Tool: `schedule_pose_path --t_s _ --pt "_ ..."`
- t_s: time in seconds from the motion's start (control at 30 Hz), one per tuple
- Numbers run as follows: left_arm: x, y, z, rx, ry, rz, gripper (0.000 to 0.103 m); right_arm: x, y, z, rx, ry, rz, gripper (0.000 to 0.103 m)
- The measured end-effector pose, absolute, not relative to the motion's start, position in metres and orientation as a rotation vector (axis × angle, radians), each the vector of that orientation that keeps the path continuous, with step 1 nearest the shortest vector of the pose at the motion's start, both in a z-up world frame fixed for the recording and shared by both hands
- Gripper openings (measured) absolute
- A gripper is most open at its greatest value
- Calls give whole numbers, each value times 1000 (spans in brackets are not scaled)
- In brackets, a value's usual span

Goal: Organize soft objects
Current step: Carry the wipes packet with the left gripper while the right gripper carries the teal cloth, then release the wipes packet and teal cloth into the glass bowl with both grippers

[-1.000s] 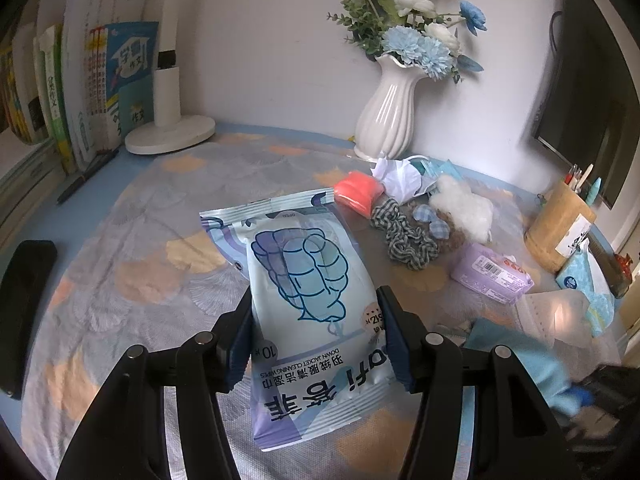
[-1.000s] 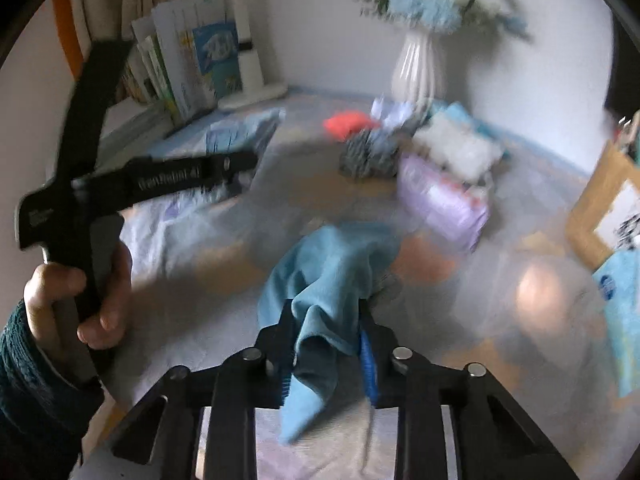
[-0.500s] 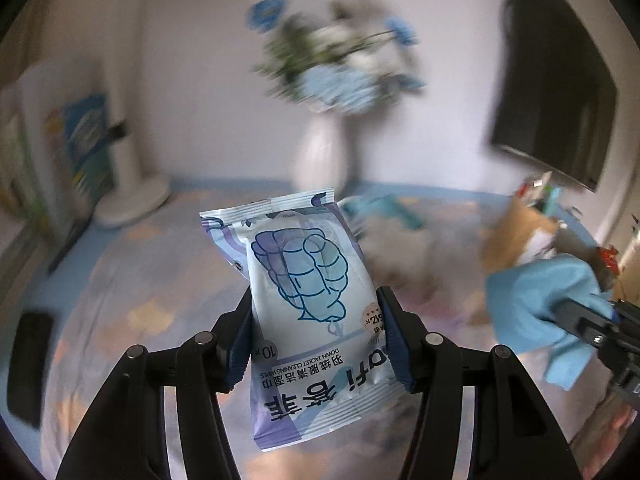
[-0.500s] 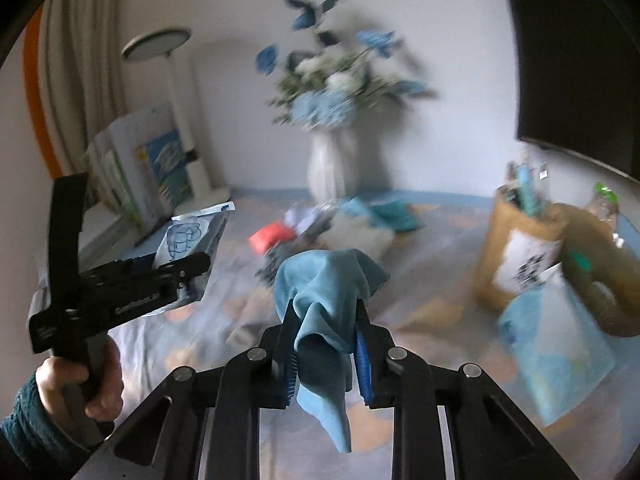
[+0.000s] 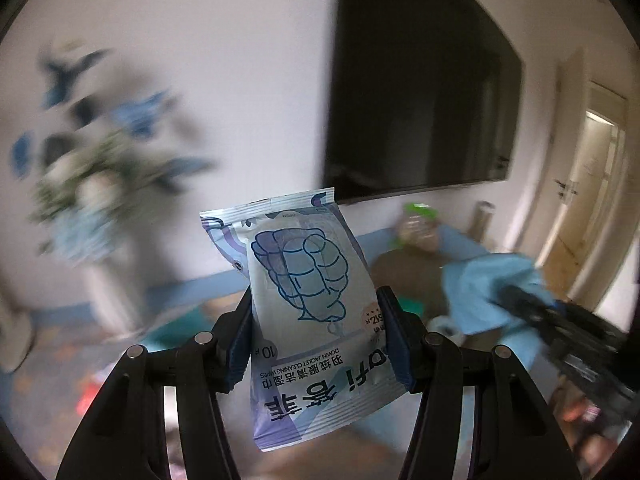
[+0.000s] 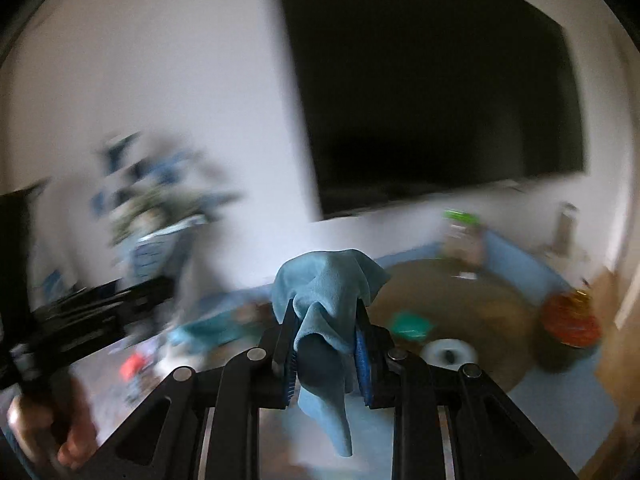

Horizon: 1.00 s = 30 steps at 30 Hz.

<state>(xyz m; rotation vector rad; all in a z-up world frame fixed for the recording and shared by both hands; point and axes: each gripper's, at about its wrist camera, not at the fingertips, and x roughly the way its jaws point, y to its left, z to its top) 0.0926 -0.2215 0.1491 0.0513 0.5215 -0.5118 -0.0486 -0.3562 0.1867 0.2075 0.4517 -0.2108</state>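
My left gripper (image 5: 316, 332) is shut on a pale blue pack of wet wipes (image 5: 308, 296) with a drawn jacket on it, held up in the air. My right gripper (image 6: 324, 344) is shut on a blue cloth (image 6: 328, 300) that hangs down between its fingers. The blue cloth also shows at the right of the left wrist view (image 5: 484, 292), and the left gripper shows blurred at the left of the right wrist view (image 6: 100, 312). A brown round basket (image 6: 492, 320) lies ahead to the right, with a green thing and a white thing in it.
A large black screen (image 5: 420, 80) hangs on the wall. A white vase of blue flowers (image 5: 100, 184) stands at the left, blurred. A red-orange round object (image 6: 572, 320) sits by the basket. A door (image 5: 584, 200) is at the far right.
Both grippers have lifted off the table and swung right with their loads. The view has gone from the tabletop pile to the wall, the screen and the brown basket.
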Motion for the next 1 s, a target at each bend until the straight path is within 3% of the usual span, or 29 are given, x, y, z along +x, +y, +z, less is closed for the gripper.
schedule_pose_path --t_s 0.2,0.43,0.53,0.6,1.0 --pt "104 -323 152 154 578 -634 55 -18 -449 165 329 576 -382 23" --pt "126 -375 129 166 660 -700 57 3 -473 145 349 669 -359 23" --pt "129 -388 124 203 656 -689 76 14 -473 136 331 722 -329 31" --pt "128 -390 121 225 640 -666 79 15 -476 129 326 755 -340 56" --pt "84 -327 147 169 588 -707 79 -40 -465 151 345 718 -353 56"
